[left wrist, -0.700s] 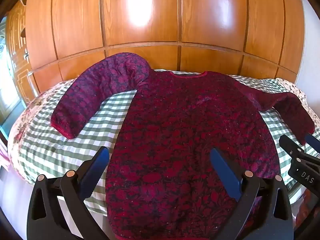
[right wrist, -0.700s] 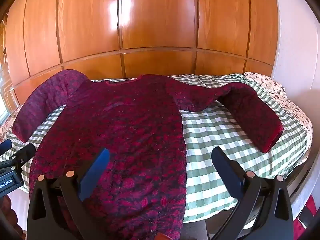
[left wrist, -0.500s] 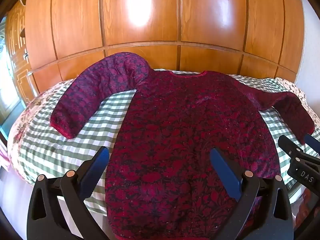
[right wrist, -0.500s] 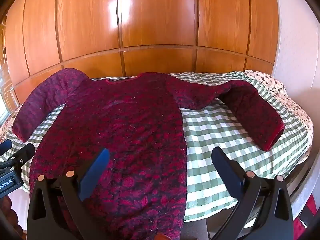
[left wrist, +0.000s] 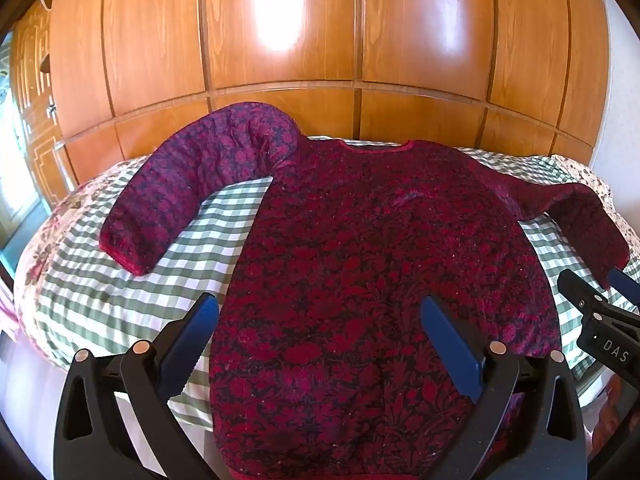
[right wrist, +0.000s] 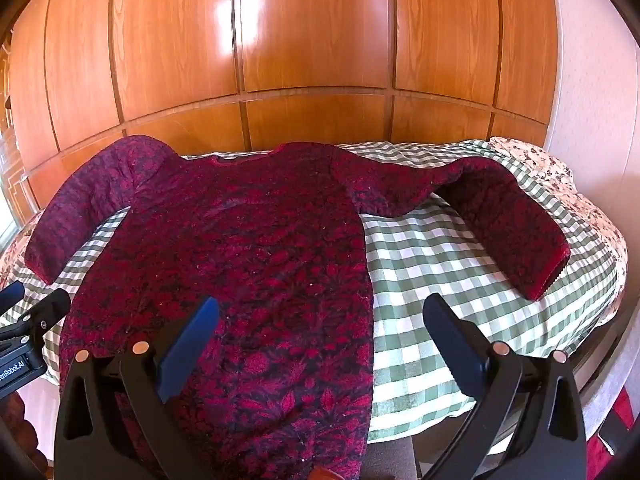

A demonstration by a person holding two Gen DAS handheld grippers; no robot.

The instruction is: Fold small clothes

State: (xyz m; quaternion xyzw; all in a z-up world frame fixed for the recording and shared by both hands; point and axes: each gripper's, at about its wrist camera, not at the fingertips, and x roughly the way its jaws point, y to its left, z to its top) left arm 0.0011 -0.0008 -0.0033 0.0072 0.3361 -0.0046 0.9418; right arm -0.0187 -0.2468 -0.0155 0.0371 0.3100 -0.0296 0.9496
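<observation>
A dark red patterned sweater (left wrist: 372, 272) lies flat on a green-and-white checked cloth (left wrist: 96, 292), neck away from me, both sleeves spread and bent toward me. It also shows in the right wrist view (right wrist: 248, 264). Its left sleeve (left wrist: 188, 192) and right sleeve (right wrist: 504, 232) rest on the cloth. My left gripper (left wrist: 320, 312) is open and empty above the sweater's lower body. My right gripper (right wrist: 320, 312) is open and empty above the sweater's right hem edge. Each gripper shows at the edge of the other's view.
The cloth covers a rounded table (right wrist: 440, 280) with a floral cover (right wrist: 536, 164) beneath it. Wooden wardrobe panels (left wrist: 320, 40) stand right behind the table. A pale wall (right wrist: 592, 80) is on the right.
Both grippers have dropped slightly, so the sweater sits a little higher in view. Nothing was grasped and the sweater has not moved.
</observation>
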